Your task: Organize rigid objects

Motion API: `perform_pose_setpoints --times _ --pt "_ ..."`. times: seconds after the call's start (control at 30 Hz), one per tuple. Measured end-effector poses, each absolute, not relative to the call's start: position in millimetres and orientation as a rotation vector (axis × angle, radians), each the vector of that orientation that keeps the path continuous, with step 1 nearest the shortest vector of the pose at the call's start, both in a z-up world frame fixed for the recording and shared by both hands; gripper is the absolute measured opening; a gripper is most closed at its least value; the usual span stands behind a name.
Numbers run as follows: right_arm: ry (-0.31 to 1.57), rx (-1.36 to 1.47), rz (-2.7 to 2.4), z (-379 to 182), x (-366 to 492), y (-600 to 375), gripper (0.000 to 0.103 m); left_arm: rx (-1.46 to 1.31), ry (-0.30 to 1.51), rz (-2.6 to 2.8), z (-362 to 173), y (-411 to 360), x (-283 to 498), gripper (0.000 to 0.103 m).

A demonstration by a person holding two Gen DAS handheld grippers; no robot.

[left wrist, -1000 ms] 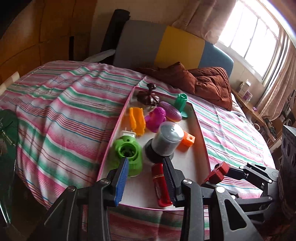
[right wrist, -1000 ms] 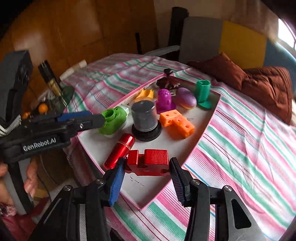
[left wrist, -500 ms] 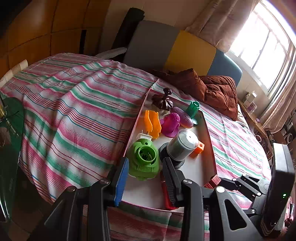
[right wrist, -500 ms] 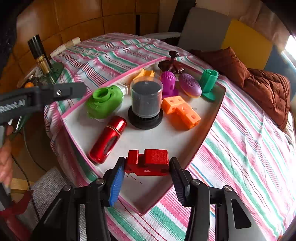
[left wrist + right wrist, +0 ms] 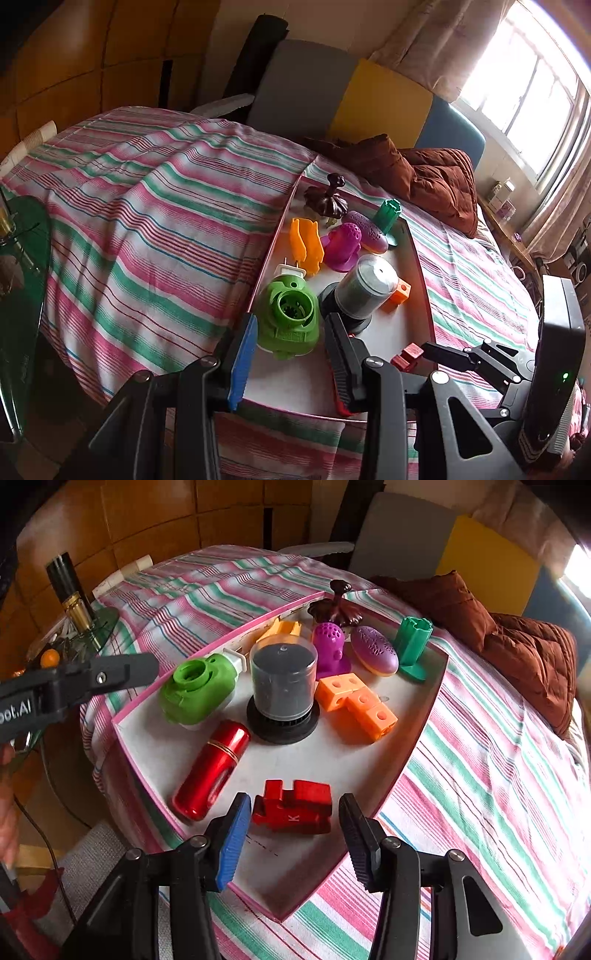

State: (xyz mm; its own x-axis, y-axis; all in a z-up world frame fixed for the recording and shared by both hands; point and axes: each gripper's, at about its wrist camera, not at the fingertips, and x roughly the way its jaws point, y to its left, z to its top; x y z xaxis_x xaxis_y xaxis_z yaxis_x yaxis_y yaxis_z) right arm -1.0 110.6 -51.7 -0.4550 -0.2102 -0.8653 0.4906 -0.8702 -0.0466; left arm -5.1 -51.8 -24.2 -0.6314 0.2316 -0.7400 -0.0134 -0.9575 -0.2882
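Note:
A white tray with a pink rim (image 5: pixel 417 738) lies on the striped bed. My right gripper (image 5: pixel 293 823) is shut on a red toy train (image 5: pixel 295 806), low over the tray's near corner. Beside it lies a red metal cylinder (image 5: pixel 212 771). Behind stand a clear-capped dark canister (image 5: pixel 282 686), a green plastic gadget (image 5: pixel 195 690) and orange cubes (image 5: pixel 358 701). My left gripper (image 5: pixel 291 354) is open and holds nothing, at the tray's near edge just short of the green gadget (image 5: pixel 290 317). The train (image 5: pixel 408 356) also shows there, at the right gripper's fingers (image 5: pixel 447 356).
At the tray's far end stand a purple perforated toy (image 5: pixel 328 646), a purple oval (image 5: pixel 375 655), a green stand (image 5: pixel 412 646) and a brown ornament (image 5: pixel 336 609). A brown blanket (image 5: pixel 524 657) lies beyond. A glass side table with a bottle (image 5: pixel 72 594) stands left.
My right gripper has carried the train forward and down, from the tray's front rim to over its floor. The left gripper has shifted slightly, and its right finger now hides the red cylinder.

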Motion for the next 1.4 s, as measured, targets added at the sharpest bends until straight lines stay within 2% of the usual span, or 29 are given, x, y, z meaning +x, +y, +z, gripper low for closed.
perform_pose_setpoints --times 0.53,0.67,0.87,1.0,1.13,1.2,1.4 --pt "0.309 1.331 -2.388 -45.9 -2.2 120.9 0.051 -1.274 -0.417 2.652 -26.3 -50.8 -5.5 0.038" --pt "0.262 1.345 -2.399 -43.6 -2.7 124.0 0.053 -1.286 -0.411 2.643 -25.8 -46.9 -5.2 0.038" --pt "0.194 1.336 -2.436 -36.5 0.1 125.0 0.062 -1.298 -0.295 2.723 -17.1 -37.4 -3.2 0.038" --pt "0.142 1.335 -2.508 -29.9 -1.6 128.9 0.075 -1.246 -0.297 2.775 -7.4 -42.5 0.4 0.038" --pt "0.101 1.329 -2.585 -21.4 -4.8 134.1 0.081 -1.21 -0.283 2.823 4.1 -46.5 1.3 0.038" --pt "0.073 1.32 -2.616 -17.6 -5.8 135.1 0.09 -1.202 -0.249 2.858 10.3 -44.7 1.7 0.038" --pt "0.005 1.295 -2.712 -5.9 -10.3 134.5 0.102 -1.2 -0.195 2.892 20.7 -40.8 3.2 0.038"
